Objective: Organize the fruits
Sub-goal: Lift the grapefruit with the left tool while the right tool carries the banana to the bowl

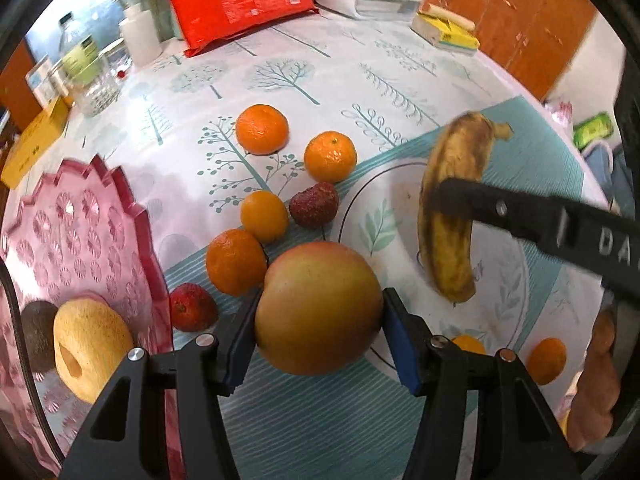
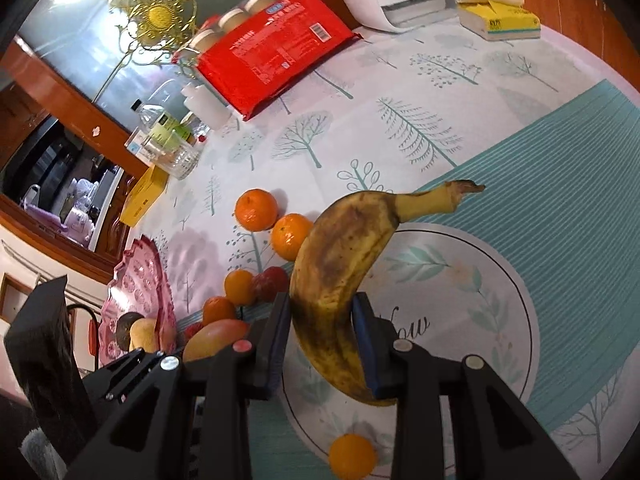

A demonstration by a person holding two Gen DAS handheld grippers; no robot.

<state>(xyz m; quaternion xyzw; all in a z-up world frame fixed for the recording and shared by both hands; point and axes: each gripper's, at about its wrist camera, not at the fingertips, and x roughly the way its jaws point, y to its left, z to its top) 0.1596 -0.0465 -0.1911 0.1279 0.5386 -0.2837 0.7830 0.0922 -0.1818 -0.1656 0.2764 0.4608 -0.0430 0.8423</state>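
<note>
A large yellow-red apple (image 1: 318,306) sits clamped between the blue pads of my left gripper (image 1: 318,320), lifted off the tablecloth. My right gripper (image 2: 322,332) is shut on a brown-spotted banana (image 2: 340,276) and holds it above the round leaf print; the same banana (image 1: 450,216) and a black finger (image 1: 500,208) of that gripper show in the left wrist view. The pink glass plate (image 1: 88,216) lies at the left with a pale yellow fruit (image 1: 90,350) and a dark fruit (image 1: 38,332) on it. Several small oranges (image 1: 262,130) and two red strawberries (image 1: 314,204) lie loose on the cloth.
At the table's far side stand a red packet (image 1: 240,0), a white bottle (image 1: 140,34), a glass jar (image 1: 94,80), a yellow box (image 1: 36,140) and a book (image 1: 446,30). Two more oranges (image 1: 546,360) lie near the front right. A person's hand (image 1: 596,380) is at the right edge.
</note>
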